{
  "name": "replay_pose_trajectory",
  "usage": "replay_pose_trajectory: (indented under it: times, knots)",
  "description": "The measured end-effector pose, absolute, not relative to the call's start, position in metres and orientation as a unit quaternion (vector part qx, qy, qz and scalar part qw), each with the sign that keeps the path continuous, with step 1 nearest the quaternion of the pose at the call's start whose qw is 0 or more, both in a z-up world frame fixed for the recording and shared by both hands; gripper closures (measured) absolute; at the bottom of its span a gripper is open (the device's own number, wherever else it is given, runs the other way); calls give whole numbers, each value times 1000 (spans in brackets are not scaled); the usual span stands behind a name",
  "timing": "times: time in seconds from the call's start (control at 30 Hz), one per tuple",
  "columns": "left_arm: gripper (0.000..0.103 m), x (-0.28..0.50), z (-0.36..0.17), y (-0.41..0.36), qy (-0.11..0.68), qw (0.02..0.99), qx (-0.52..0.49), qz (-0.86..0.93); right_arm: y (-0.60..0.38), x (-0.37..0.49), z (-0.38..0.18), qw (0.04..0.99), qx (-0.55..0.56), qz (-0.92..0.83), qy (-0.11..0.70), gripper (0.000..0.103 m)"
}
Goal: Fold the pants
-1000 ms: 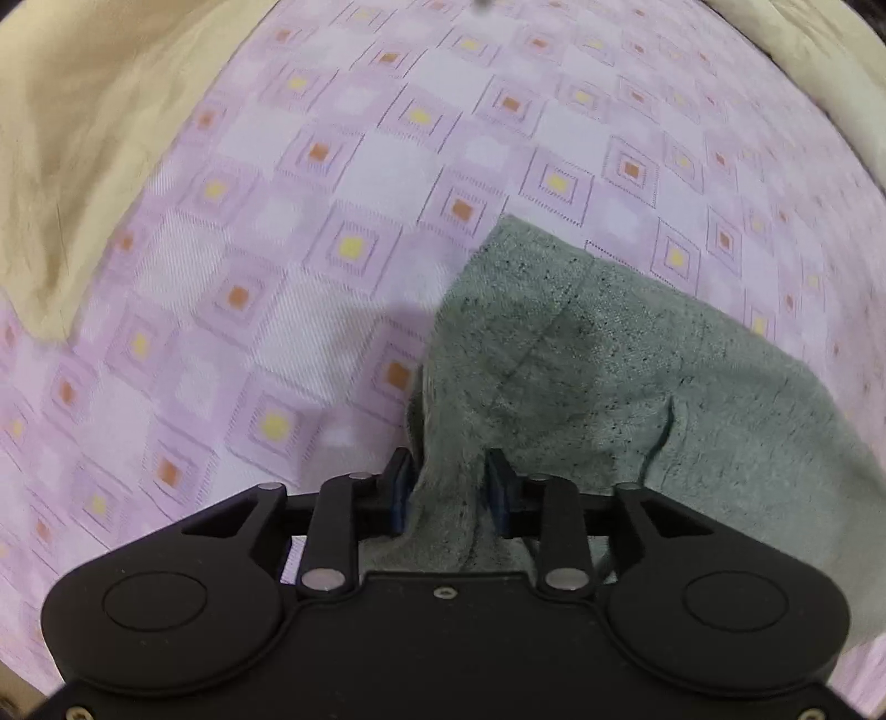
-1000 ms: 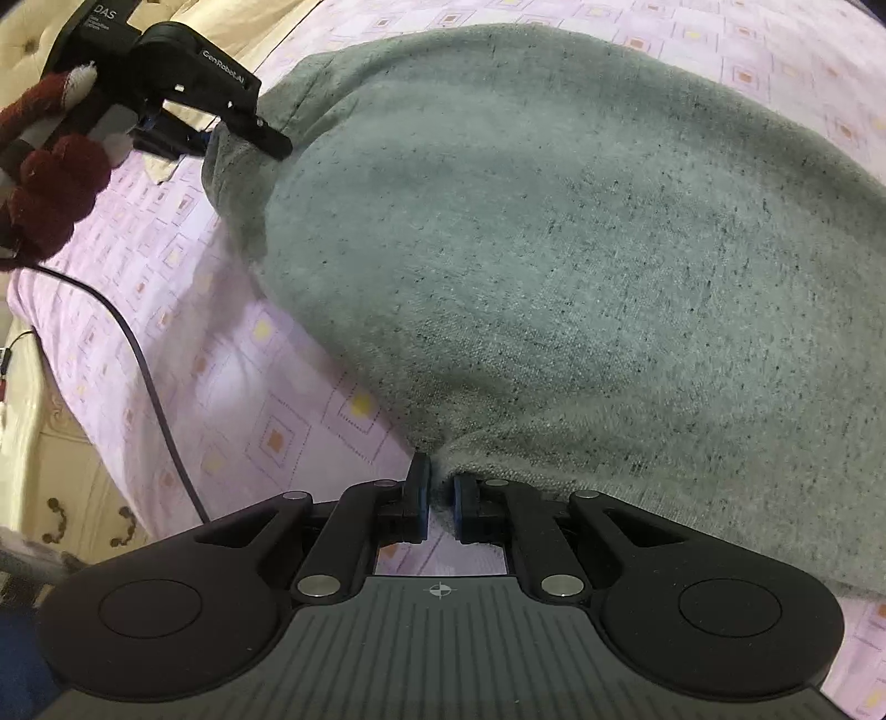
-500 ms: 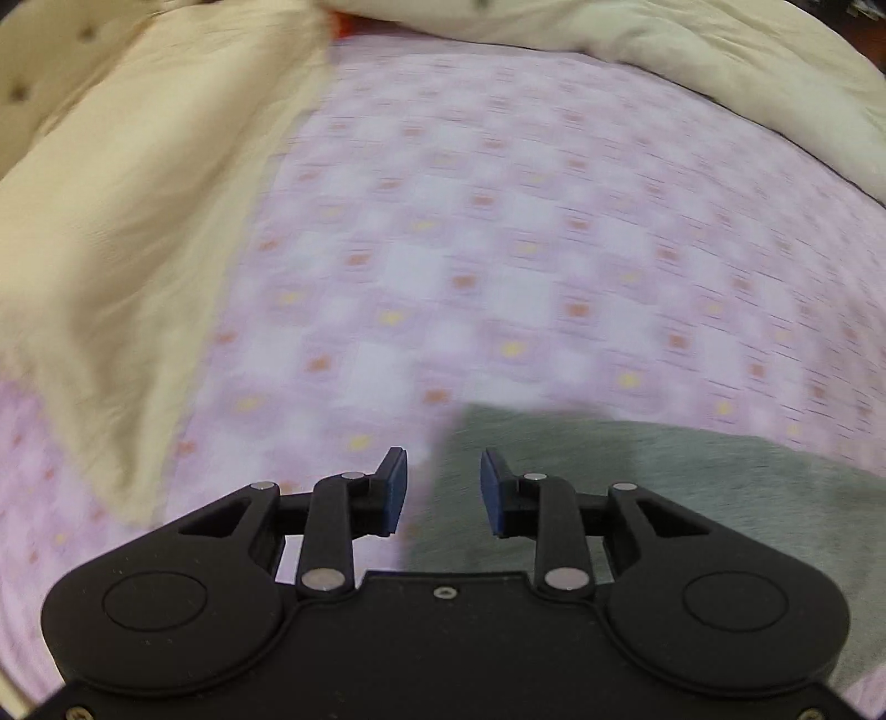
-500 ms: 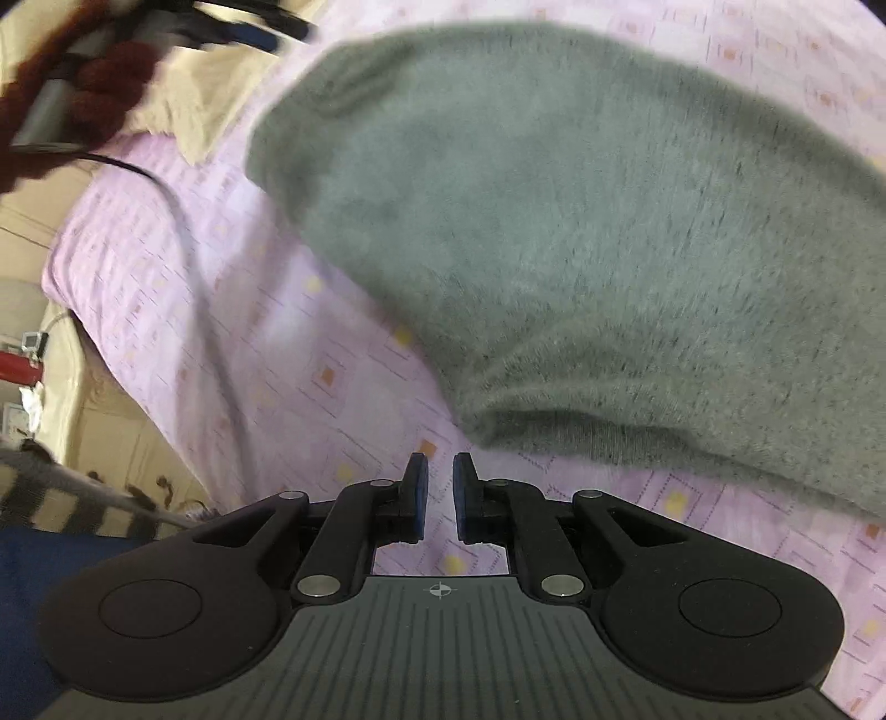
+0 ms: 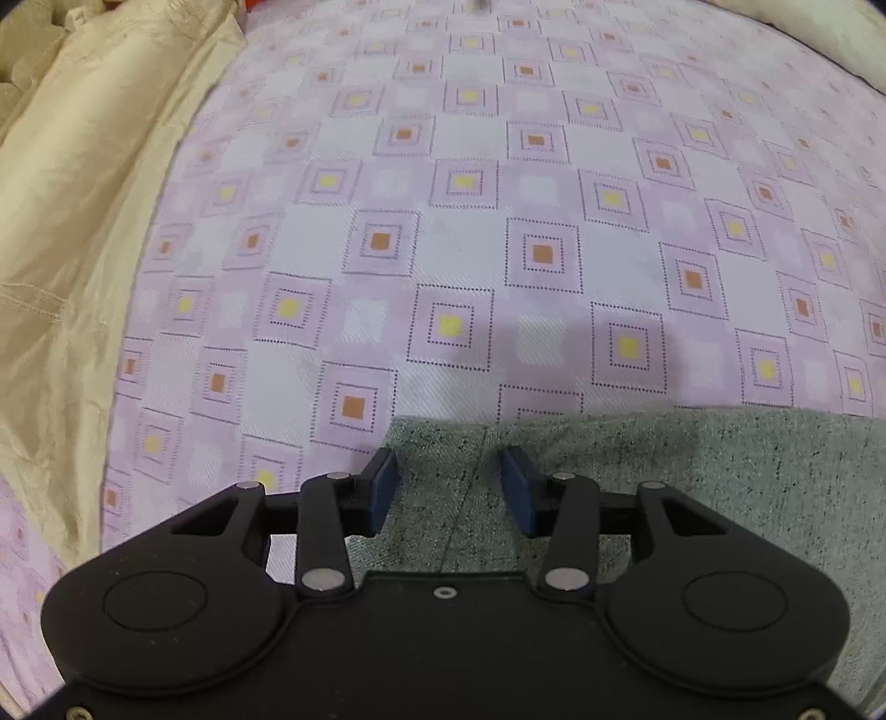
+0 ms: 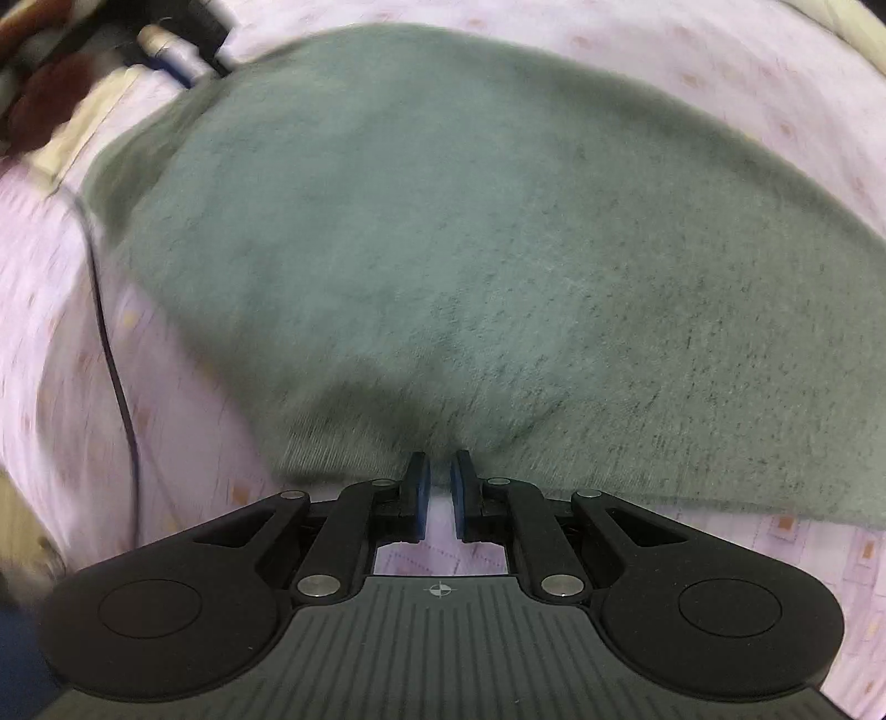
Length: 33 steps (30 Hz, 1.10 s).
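Your left claw (image 5: 447, 486) is hanging over the near corner of the gray pants (image 5: 692, 487), its blue pads (image 5: 382, 487) spreading wider apart at this moment with only the flat cloth and a seam line showing below the gap; nothing is pinched there, so it is reading as released. Your right claw (image 6: 438, 481) is sitting at the near hem of the pants (image 6: 470, 249), its pads almost together with a thin slit between them; the picture is blurring here, and whether the hem is caught in the tips you cannot tell. Beyond both claws, the pants are lying spread flat on the bed, on a pink sheet (image 5: 498, 194) printed with yellow and orange squares. In the right wrist view the cloth is filling most of the frame, and a black cable (image 6: 113, 382) is trailing down the sheet to its left. Farther off, a cream blanket (image 5: 83, 194) is bunching along the left edge of the sheet in the left wrist view, and at the far corner of the pants your left claw (image 6: 171, 50) is showing as a blur
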<state>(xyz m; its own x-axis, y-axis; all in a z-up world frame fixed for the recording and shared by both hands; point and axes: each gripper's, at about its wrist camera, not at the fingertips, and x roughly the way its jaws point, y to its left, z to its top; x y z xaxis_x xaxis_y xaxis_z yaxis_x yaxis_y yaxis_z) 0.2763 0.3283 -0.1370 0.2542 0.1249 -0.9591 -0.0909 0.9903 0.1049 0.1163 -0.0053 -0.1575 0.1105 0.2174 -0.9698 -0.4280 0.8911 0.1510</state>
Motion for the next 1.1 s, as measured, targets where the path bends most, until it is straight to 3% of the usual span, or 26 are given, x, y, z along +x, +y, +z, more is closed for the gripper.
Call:
replay_pose_trajectory:
  times: [0.1,0.3,0.5,0.63,0.73,0.9,1.1]
  knots:
    - [58,257,-111,315,577,811,44,85,-12,102,-150,733,-80,224,637,93]
    - [57,193,-71,253,532,845,53,21,-51,99,-116,810,-8,150,567,93]
    - [57,136,-113,162,589,799,67,-102,-84,132,-129,836,-4,67,545,93]
    - [56,108,-142,123,626,759,103,-149,-100,134,-153,812,-35,49,581,93]
    - [50,89,-162,116,631,754,129,-129,-114,121,-160,814,-27,71,576,94]
    - [50,86,-162,106,629,759,131,-108,-130,127,-154,806,-16,111,582,94]
    - [48,100,-164,84,645,752,125,-54,-197,141,-134,856,8,97,509,93]
